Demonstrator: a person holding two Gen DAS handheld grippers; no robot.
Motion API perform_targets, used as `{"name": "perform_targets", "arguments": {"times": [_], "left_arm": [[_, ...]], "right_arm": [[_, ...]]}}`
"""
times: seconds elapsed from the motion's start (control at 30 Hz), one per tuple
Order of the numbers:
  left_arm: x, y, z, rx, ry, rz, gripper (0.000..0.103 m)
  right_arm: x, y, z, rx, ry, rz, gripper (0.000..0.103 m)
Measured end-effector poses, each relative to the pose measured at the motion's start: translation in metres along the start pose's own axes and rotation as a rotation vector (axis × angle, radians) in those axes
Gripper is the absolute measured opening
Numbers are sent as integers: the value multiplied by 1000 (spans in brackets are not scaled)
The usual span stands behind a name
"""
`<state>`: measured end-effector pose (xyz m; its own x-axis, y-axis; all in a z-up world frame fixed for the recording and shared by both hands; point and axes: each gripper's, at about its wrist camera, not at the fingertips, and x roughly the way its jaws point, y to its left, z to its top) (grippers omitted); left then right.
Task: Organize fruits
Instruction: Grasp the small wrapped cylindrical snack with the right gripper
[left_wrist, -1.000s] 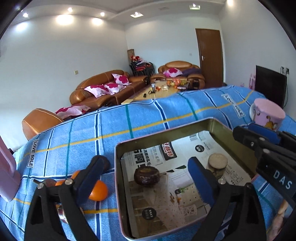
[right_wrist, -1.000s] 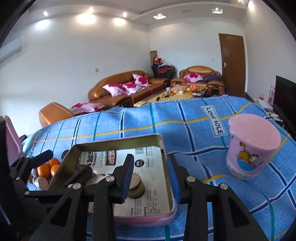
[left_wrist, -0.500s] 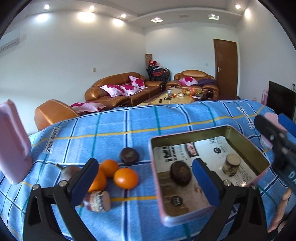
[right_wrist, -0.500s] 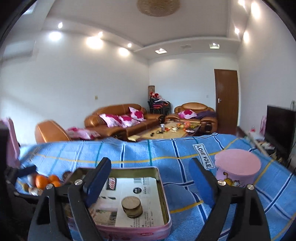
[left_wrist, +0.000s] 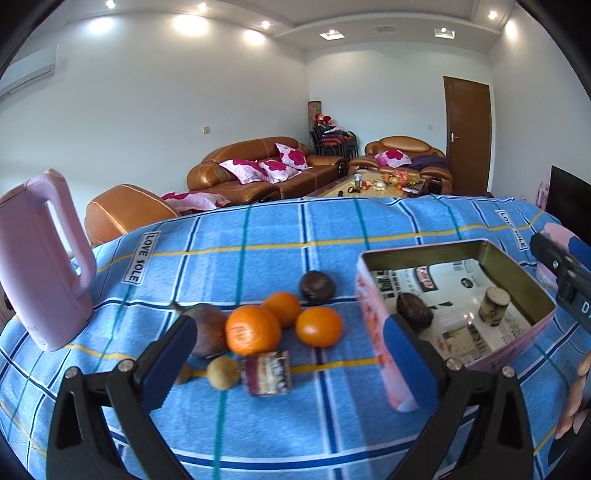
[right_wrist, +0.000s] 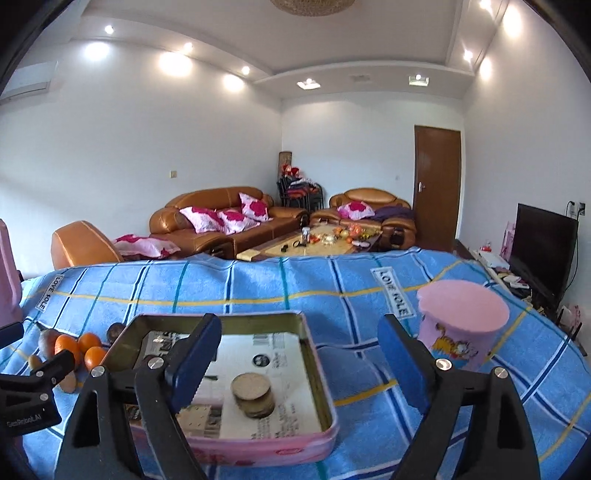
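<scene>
Three oranges (left_wrist: 253, 330) lie in a cluster on the blue checked cloth with a dark round fruit (left_wrist: 317, 286), a reddish pear-shaped fruit (left_wrist: 207, 328), a small brown fruit (left_wrist: 222, 372) and a short cut cylinder (left_wrist: 267, 373). My left gripper (left_wrist: 290, 362) hangs open just before this cluster, nothing between its fingers. To the right stands a paper-lined pink tin (left_wrist: 424, 257) holding a dark fruit (left_wrist: 413, 314) and a tan cylinder piece (right_wrist: 253, 393). My right gripper (right_wrist: 299, 363) is open above the tin (right_wrist: 258, 448), clear of the piece.
A pink jug (left_wrist: 44, 258) stands at the left of the cloth. A pink lidded cup (right_wrist: 461, 328) sits right of the tin. Beyond the table's far edge are brown sofas and a coffee table. A hand shows at the left wrist view's right edge.
My left gripper swung left, from over the tin to the fruit cluster. My right gripper went from nearly shut over the tan piece to wide open and tipped upward.
</scene>
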<state>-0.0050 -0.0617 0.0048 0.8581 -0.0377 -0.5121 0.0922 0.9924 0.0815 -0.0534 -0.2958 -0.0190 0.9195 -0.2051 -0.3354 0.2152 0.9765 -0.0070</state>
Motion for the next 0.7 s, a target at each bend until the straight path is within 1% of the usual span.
{"name": "perform_targets", "arguments": {"times": [0.27,0.57,0.7], "left_arm": [[0,28,-3,15,-1,39,103],[7,71,-7,-20,28,67,103],[9,90,-9,-33,37,80,103]], "right_arm": [[-9,41,-7,-14,61,94,88],[-17,94,-8,-44,89,198,88],[-15,118,-12,-66,129,247,88]]}}
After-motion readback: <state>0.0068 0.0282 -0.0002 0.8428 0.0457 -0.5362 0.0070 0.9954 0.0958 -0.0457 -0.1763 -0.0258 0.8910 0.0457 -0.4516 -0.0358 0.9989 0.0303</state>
